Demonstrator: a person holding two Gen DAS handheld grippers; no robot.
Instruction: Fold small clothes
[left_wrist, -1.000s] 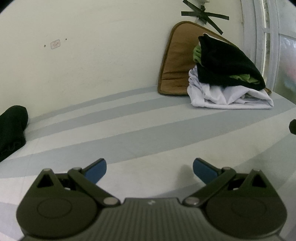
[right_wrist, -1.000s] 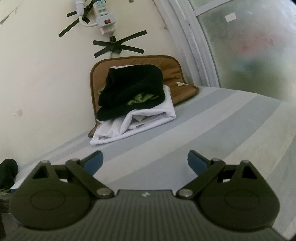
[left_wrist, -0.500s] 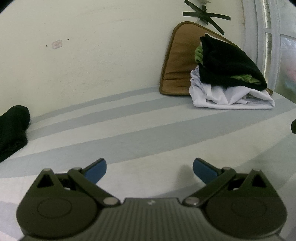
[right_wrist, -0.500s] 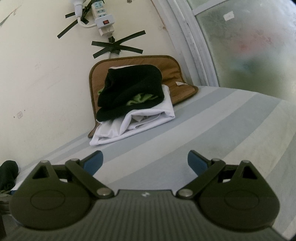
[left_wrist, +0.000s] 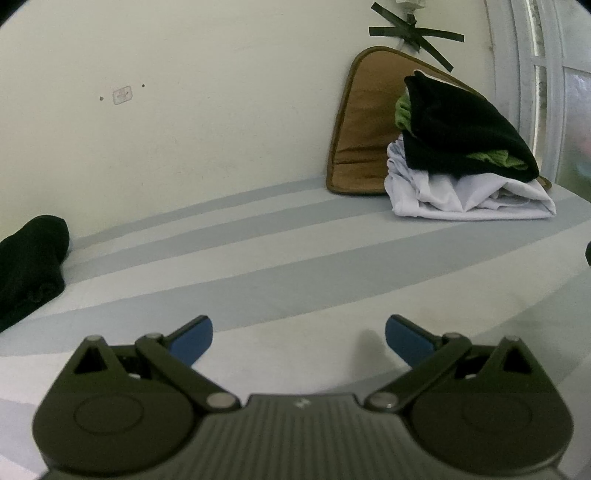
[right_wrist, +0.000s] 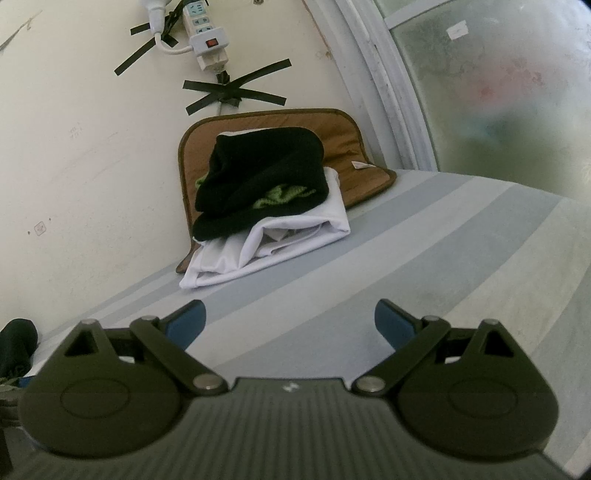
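A stack of folded clothes sits at the back right against the wall: a black garment (left_wrist: 461, 136) with green showing, on top of a white garment (left_wrist: 465, 195). The right wrist view shows the same black garment (right_wrist: 258, 173) and white garment (right_wrist: 273, 240). A loose black garment (left_wrist: 29, 266) lies at the far left; its edge shows in the right wrist view (right_wrist: 16, 347). My left gripper (left_wrist: 299, 336) is open and empty over the striped sheet (left_wrist: 258, 258). My right gripper (right_wrist: 290, 323) is open and empty, short of the stack.
A brown padded mat (left_wrist: 365, 122) leans on the wall behind the stack. A power strip (right_wrist: 205, 35) is taped to the wall above. A window frame (right_wrist: 388, 81) stands at the right. The striped sheet (right_wrist: 443, 236) covers the surface.
Both views have shifted slightly; the stack sits a little lower and to the right in the left wrist view. Both grippers stay open and empty.
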